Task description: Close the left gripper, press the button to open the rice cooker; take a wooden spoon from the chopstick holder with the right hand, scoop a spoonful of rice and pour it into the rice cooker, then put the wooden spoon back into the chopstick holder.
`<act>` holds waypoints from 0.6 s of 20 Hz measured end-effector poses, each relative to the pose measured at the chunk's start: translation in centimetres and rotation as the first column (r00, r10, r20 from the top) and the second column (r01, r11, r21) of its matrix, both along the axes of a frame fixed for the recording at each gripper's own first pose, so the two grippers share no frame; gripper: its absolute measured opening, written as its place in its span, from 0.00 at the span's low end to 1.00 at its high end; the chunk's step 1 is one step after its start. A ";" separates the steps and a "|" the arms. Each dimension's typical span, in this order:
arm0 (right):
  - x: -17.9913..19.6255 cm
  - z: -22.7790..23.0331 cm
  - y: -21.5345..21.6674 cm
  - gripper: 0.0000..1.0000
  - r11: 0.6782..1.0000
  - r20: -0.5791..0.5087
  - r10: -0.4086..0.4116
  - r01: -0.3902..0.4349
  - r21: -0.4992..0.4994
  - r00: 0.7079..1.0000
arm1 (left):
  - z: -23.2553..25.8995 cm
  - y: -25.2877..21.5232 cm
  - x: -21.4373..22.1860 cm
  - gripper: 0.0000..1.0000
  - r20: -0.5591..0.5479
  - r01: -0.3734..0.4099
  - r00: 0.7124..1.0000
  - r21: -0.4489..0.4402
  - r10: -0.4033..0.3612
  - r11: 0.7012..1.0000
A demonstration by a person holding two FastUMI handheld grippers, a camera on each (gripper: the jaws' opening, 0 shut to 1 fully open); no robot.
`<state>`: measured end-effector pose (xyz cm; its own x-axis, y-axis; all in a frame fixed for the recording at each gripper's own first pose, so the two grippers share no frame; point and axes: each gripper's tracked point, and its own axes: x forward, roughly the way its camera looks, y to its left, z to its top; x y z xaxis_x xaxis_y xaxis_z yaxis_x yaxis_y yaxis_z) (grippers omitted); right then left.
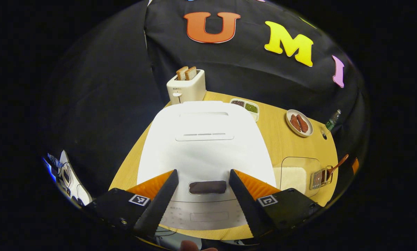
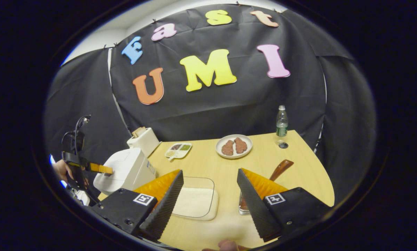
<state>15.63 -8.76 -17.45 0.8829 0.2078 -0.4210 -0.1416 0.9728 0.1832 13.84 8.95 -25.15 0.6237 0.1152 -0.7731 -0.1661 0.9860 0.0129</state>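
The left gripper point(image 1: 203, 195) is wide open over the hard, smooth rice cooker point(image 1: 205, 146). Its dark button point(image 1: 207, 187), low in the frame, likely needs one firm push. The right gripper point(image 2: 210, 200) is open too; the stiff, light wooden spoon point(image 2: 280, 169) looks best held by its handle.

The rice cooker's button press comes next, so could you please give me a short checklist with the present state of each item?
1. Rice cooker lid down, ready to be opened: ok.
2. Left hand-held gripper closed for pressing: not ok, its fingers stand wide apart.
3. Left hand-held gripper lined up with the dark button: ok, the button sits between the fingers in the left gripper view.
4. Wooden spoon waiting in the chopstick holder: ok.
5. Right hand-held gripper free: ok, open and holding nothing.
6. Rice in the clear container for scooping: ok.
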 end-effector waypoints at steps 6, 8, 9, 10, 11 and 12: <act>-0.1 3.2 0.4 1.00 1.000 0.085 0.012 -0.011 -0.013 0.996 | 5.4 -0.9 0.4 0.95 0.175 -0.009 0.985 0.011 0.007 1.000; -1.2 4.9 0.5 1.00 1.000 0.129 -0.003 0.007 -0.027 0.992 | 8.4 -2.0 -0.5 0.95 0.262 0.002 0.965 -0.009 0.000 1.000; -2.0 5.6 0.8 1.00 0.999 0.151 -0.008 0.014 -0.036 0.988 | 10.0 -2.5 -1.2 0.95 0.308 0.014 0.951 -0.019 -0.007 1.000; -2.9 6.5 1.0 0.99 0.999 0.171 -0.016 0.024 -0.045 0.985 | 11.7 -3.0 -2.1 0.95 0.353 0.031 0.935 -0.028 -0.019 0.999; -4.0 7.6 1.1 1.00 0.998 0.194 -0.029 0.040 -0.055 0.981 | 13.5 -3.5 -3.2 0.95 0.398 0.045 0.917 -0.029 -0.030 0.999; -5.2 8.7 1.1 1.00 0.996 0.219 -0.044 0.059 -0.061 0.975 | 15.2 -4.0 -4.3 0.95 0.443 0.063 0.895 -0.029 -0.044 0.998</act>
<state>10.45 -7.61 -8.72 0.9635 0.1374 -0.2298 -0.1201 0.9889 0.0877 9.59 4.94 -9.94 0.9064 0.0454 -0.4199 -0.0919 0.9916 -0.0910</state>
